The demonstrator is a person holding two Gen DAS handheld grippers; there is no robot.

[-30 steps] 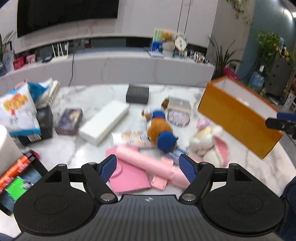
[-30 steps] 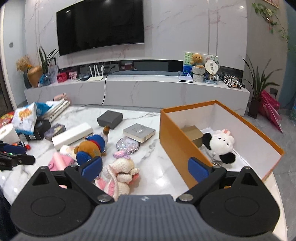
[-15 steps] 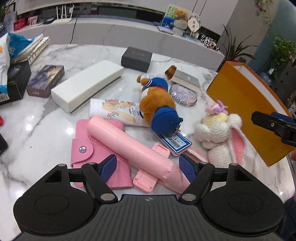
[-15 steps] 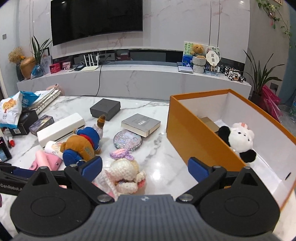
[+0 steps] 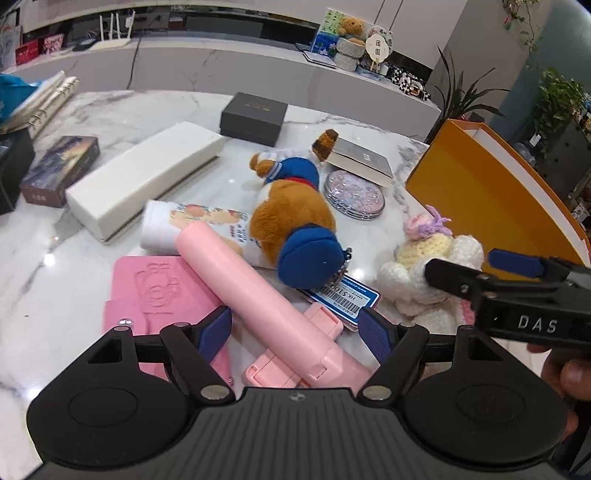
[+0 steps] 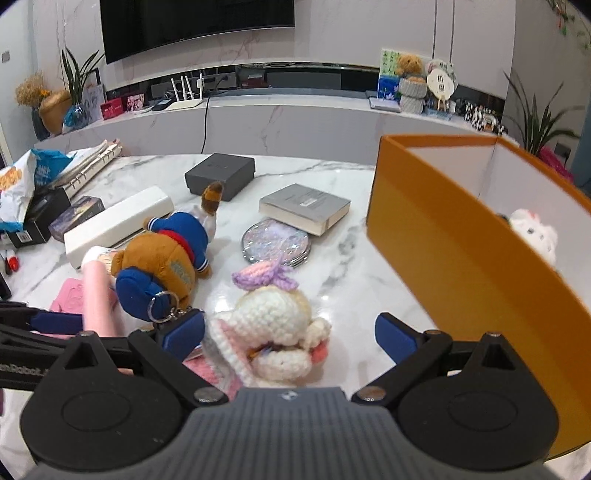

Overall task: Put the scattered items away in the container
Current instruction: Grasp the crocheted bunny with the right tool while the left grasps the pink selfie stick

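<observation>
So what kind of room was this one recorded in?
Most likely a home living room: a large wall-mounted TV above a long marble media console, potted plants to the side, and a marble table strewn with plush toys and boxes.

A dark television (image 6: 195,26) hangs on the marble-veined wall (image 6: 351,33) at the upper left. Below it a long white console (image 6: 295,122) spans the frame; potted plants (image 6: 535,122) stand at far right.

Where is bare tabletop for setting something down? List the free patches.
Free: marble between the crocheted white bunny, round glitter mirror and orange box; also left of the long white box. Crowded: around the pink tube and brown plush toy.
</observation>
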